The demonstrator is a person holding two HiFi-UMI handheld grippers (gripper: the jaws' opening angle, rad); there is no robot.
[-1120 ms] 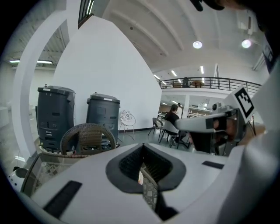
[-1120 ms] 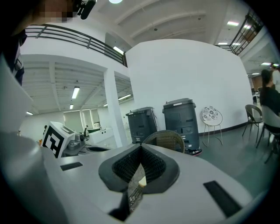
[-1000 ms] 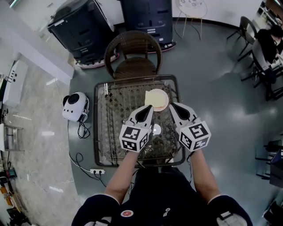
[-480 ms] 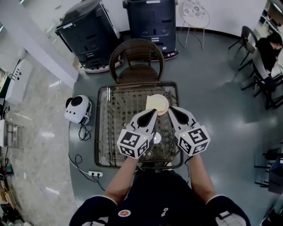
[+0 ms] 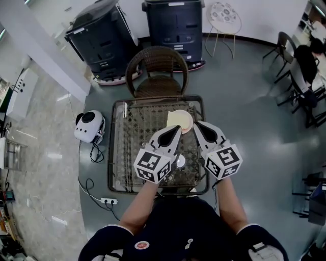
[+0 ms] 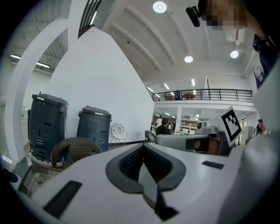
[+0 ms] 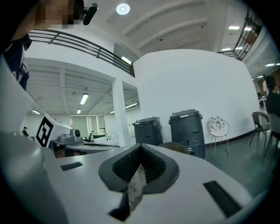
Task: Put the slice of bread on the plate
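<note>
Bread slice [image 5: 177, 119] stays on plate [image 5: 190, 124], chair [image 5: 157, 71] at twelve o'clock; left tongs [image 5: 177, 129] and right tongs [image 5: 196, 125] hover at six, both closed and empty.

Glossy grey floor [image 5: 244, 102]. Wicker chair [image 5: 157, 66] behind glass-topped bench [image 5: 127, 153]. Two dark bins [image 5: 170, 25] against white wall [image 6: 100, 78]. Round ceiling lights [image 6: 159, 6] lit.

Left tongs [image 5: 177, 128] and right tongs [image 5: 195, 125] have lifted slightly

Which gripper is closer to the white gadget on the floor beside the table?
Left. The left gripper hovers over the table on the side facing the white gadget; the right gripper sits beyond it.
</note>
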